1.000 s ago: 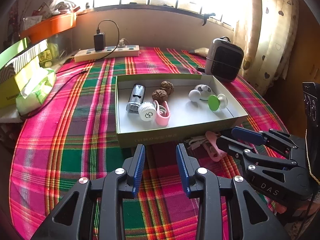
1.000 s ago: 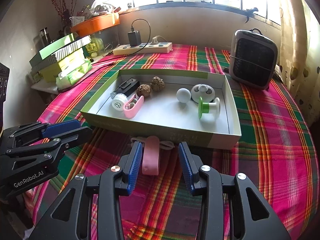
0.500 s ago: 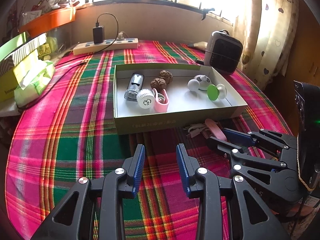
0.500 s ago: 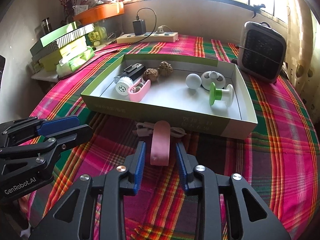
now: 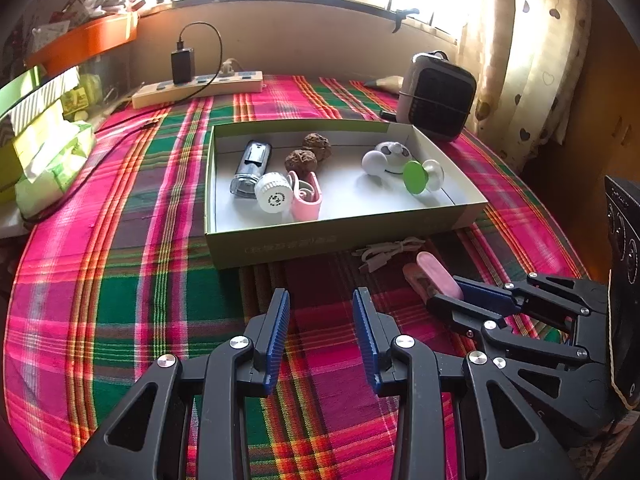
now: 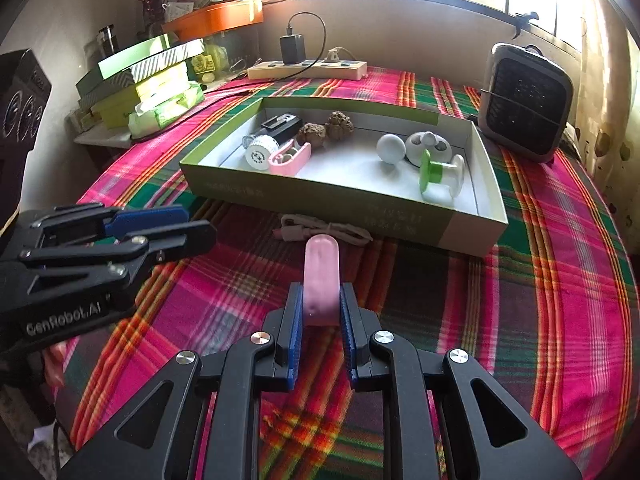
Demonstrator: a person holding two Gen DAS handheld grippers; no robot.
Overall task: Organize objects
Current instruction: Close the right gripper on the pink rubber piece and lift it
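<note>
A pink oblong case (image 6: pixel 321 276) lies in front of the green shallow box (image 6: pixel 320 197), and my right gripper (image 6: pixel 320 294) is shut on its near end, blue pads pressing both sides. In the left wrist view the same pink case (image 5: pixel 437 276) sticks out of the right gripper (image 5: pixel 448 298) at the right. My left gripper (image 5: pixel 322 300) stands open over bare cloth, nothing between its fingers; from the right wrist it appears as the left gripper (image 6: pixel 180 226) at the left edge. The box (image 5: pixel 280 245) holds a second pink clip (image 5: pixel 306 200), a white cap, two walnuts (image 5: pixel 308 152) and a green spool (image 5: pixel 416 176).
A coiled white cable (image 6: pixel 324 232) lies between the box and the pink case. A grey heater (image 6: pixel 524 108) stands at the back right, a power strip (image 6: pixel 308 69) at the back, stacked boxes and a tissue pack (image 6: pixel 168 108) at the left. A plaid cloth covers the round table.
The right gripper's jaws have closed from well apart onto the pink case. The left gripper has kept its opening and place.
</note>
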